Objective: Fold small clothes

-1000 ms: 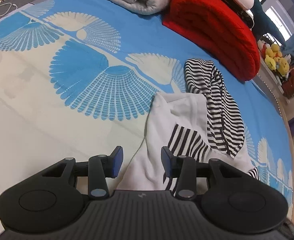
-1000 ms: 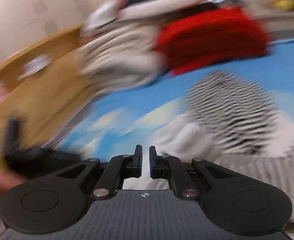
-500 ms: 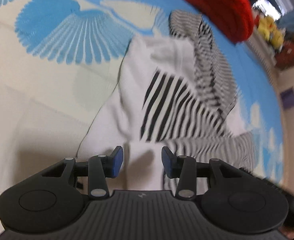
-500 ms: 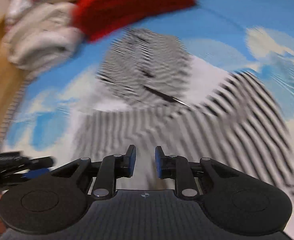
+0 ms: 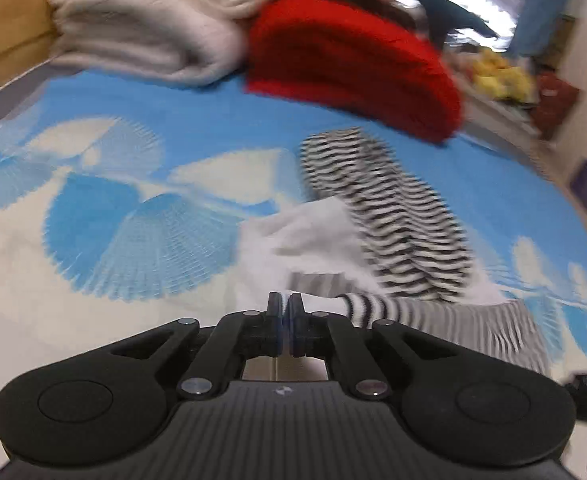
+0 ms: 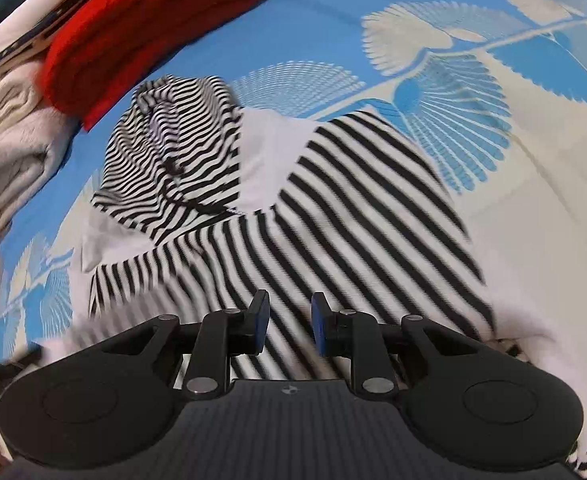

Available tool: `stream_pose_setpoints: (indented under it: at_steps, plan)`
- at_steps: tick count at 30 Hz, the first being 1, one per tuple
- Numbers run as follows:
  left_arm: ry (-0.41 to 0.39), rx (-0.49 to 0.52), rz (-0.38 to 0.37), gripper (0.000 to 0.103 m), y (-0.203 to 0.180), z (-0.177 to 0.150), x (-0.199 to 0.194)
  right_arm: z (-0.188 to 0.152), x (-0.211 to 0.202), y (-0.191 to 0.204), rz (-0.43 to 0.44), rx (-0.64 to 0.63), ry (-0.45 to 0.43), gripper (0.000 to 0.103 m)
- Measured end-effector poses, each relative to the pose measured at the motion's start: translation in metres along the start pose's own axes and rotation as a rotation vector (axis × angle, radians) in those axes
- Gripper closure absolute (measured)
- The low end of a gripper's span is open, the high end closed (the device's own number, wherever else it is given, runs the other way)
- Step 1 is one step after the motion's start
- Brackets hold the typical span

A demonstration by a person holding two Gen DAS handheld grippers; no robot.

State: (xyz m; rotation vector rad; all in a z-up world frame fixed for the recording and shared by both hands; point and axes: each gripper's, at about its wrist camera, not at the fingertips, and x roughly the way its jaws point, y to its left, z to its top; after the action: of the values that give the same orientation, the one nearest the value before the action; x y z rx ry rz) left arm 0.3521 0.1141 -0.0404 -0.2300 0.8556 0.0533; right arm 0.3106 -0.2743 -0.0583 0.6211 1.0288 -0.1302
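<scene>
A black-and-white striped garment (image 5: 405, 232) with white panels lies crumpled on the blue fan-patterned bedsheet (image 5: 133, 220). My left gripper (image 5: 284, 310) sits at its near white edge. The jaws are closed together, and the white cloth runs right into the tips. In the right wrist view the same garment (image 6: 353, 208) spreads across the middle, its striped hood bunched at the upper left. My right gripper (image 6: 290, 322) hovers over the striped body. Its jaws are partly apart and the stripes show through the gap, with no cloth pinched between the pads.
A folded red blanket (image 5: 353, 64) and a cream blanket (image 5: 153, 20) lie stacked at the head of the bed, by a wooden board (image 5: 5, 40). Yellow plush toys (image 5: 497, 74) sit beyond the bed's far side. Bare sheet (image 6: 533, 200) stretches to the garment's right.
The left jaws went from wide apart to closed at the garment's white edge, and its view tilted up. The right gripper swung over the striped body and its jaws parted.
</scene>
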Motion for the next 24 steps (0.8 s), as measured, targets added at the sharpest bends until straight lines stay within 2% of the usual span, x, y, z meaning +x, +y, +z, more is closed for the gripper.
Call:
stream_pose_setpoints:
  at_steps: [3,5,8,10,11,13,14,16,17,19,20,22,24]
  plan:
    - [0.191,-0.02,0.041,0.095,0.008,-0.01,0.029,-0.003,0.009,-0.014,-0.05,0.068,0.033,0.079]
    - [0.172,-0.029,0.05,0.095,0.007,-0.013,0.027,-0.007,0.015,-0.027,-0.109,0.12,0.061,0.079]
    - [0.14,0.038,-0.035,0.09,-0.01,-0.013,0.02,-0.009,0.019,-0.039,-0.16,0.173,0.066,0.079]
    - [0.202,0.021,-0.099,0.08,-0.014,-0.02,0.028,-0.007,0.015,-0.04,-0.165,0.185,0.055,0.079]
    - [0.258,-0.001,-0.107,0.08,-0.014,-0.025,0.036,-0.007,0.013,-0.038,-0.164,0.182,0.045,0.079]
    - [0.359,-0.044,-0.059,0.08,-0.009,-0.038,0.054,-0.006,0.012,-0.033,-0.16,0.16,0.033,0.079]
    - [0.368,-0.046,-0.036,0.08,-0.007,-0.041,0.058,-0.005,0.014,-0.032,-0.163,0.153,0.036,0.079]
    - [0.333,-0.004,-0.013,0.08,-0.013,-0.038,0.053,-0.004,0.017,-0.034,-0.179,0.166,0.049,0.079]
    - [0.301,0.018,0.001,0.08,-0.017,-0.035,0.048,-0.002,0.014,-0.031,-0.205,0.148,0.027,0.079]
    - [0.258,0.036,0.012,0.08,-0.022,-0.032,0.042,0.001,0.001,-0.014,-0.225,0.041,-0.072,0.077]
    - [0.255,0.028,0.01,0.08,-0.025,-0.033,0.04,0.002,-0.005,-0.004,-0.201,-0.02,-0.115,0.075]
    - [0.259,-0.004,0.001,0.08,-0.029,-0.033,0.04,0.003,-0.009,0.008,-0.131,-0.086,-0.138,0.06]
    - [0.258,-0.03,0.003,0.08,-0.035,-0.033,0.042,0.003,-0.003,0.013,-0.12,-0.116,-0.107,0.059]
